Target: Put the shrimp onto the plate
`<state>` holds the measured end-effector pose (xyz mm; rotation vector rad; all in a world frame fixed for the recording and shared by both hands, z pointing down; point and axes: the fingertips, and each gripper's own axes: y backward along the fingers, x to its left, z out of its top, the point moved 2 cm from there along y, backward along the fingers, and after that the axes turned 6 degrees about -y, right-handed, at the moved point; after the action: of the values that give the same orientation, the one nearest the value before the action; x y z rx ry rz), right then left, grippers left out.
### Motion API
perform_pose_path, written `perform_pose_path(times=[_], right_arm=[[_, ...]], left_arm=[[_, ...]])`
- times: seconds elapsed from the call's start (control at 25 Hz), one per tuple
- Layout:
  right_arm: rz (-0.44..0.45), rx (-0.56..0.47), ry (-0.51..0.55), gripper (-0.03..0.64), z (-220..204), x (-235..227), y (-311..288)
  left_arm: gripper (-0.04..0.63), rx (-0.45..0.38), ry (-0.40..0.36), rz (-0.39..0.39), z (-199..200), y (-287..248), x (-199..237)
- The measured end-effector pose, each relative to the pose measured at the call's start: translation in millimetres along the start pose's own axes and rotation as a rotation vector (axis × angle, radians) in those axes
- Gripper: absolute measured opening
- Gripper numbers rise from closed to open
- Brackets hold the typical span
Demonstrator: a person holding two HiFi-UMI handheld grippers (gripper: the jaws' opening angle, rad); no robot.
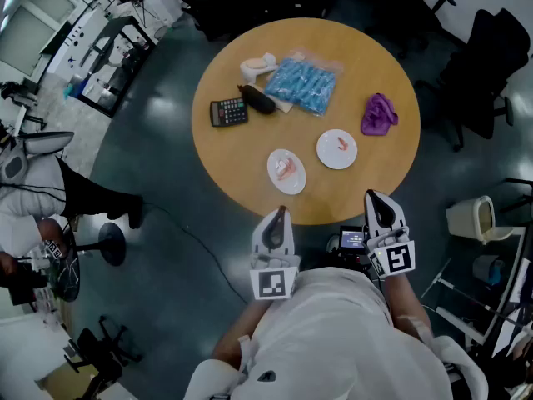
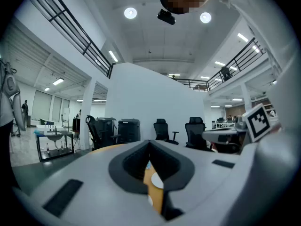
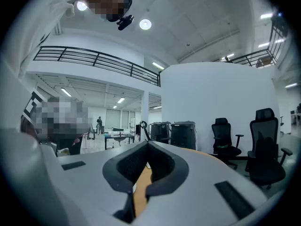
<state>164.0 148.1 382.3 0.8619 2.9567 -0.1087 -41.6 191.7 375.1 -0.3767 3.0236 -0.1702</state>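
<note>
Two white plates lie on the round wooden table [image 1: 366, 65]. The left plate [image 1: 275, 159] carries a pinkish shrimp [image 1: 286, 170]; the right plate [image 1: 326, 156] carries a smaller shrimp [image 1: 341, 144]. My left gripper [image 1: 281, 212] hovers at the table's near edge, just short of the left plate, its jaws shut with nothing between them. My right gripper [image 1: 371, 195] is at the near edge too, below and right of the right plate, shut and empty. In both gripper views [image 2: 149, 146] [image 3: 147, 148] only a sliver of table shows through the closed jaws.
Farther back on the table are a calculator [image 1: 228, 112], a black oblong object [image 1: 258, 100], a blue plastic packet [image 1: 302, 83], a cream object [image 1: 258, 65] and a purple cloth [image 1: 379, 114]. Office chairs [image 1: 491, 65] ring the table; a bin [image 1: 473, 218] stands at the right.
</note>
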Motion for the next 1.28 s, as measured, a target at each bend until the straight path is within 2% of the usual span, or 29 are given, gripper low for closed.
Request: perform_pose_path(times=[0.48,0.76,1.04,1.28], right_arm=[[0.007,0.007,-0.008,0.015,-7.2,7.4,8.1],[0.04,-0.022,-0.019,0.015,-5.1,2.7,7.5],[0.102,-0.002,-0.023,0.015,-15.2,-0.9,-0.4],[0.204,0.049,0.036,0.015,-34.8,9.7,-30.1]], left_arm=[[0.008,-0.005,0.01,-0.005,-1.4,4.5,-3.8],[0.008,0.006,0.002,-0.008,-6.5,2.3,-16.6],[0.008,0.027,-0.036,0.079,-29.9,1.9,-16.3],[0.008,0.026,-0.014,0.149,-29.4,-9.0,-9.3]])
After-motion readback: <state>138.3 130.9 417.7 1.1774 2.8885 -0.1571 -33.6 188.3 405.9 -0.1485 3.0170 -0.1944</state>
